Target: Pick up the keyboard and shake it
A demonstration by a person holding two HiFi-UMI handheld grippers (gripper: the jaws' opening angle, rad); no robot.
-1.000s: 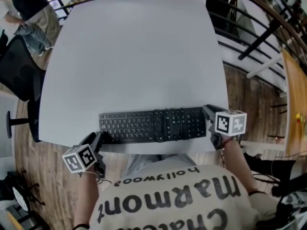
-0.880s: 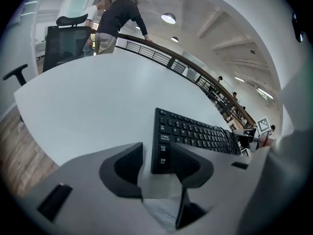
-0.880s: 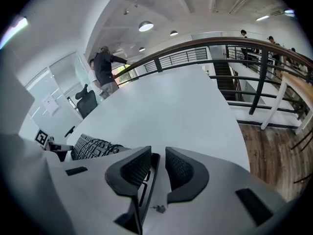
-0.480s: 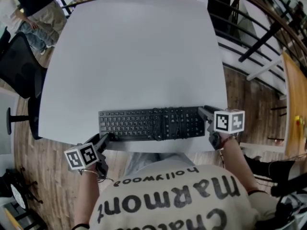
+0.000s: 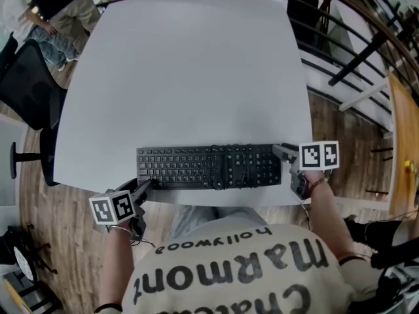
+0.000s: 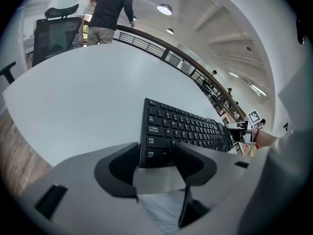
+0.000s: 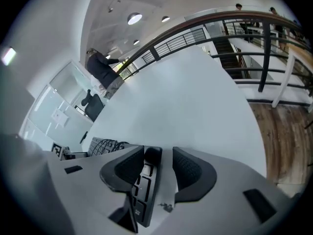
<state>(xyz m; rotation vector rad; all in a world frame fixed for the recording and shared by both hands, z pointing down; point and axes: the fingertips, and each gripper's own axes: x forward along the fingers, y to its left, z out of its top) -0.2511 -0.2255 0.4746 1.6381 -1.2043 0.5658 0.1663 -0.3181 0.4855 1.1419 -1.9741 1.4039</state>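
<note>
Keyboard ends between left tongs, right tongs, jaws just opening

One keyboard, one table, two claws.

The white counter has rounded corners. One black keyboard lies flat on it, keys up, with its long side parallel to the near edge and just beside it, closer to the near right corner.
</note>
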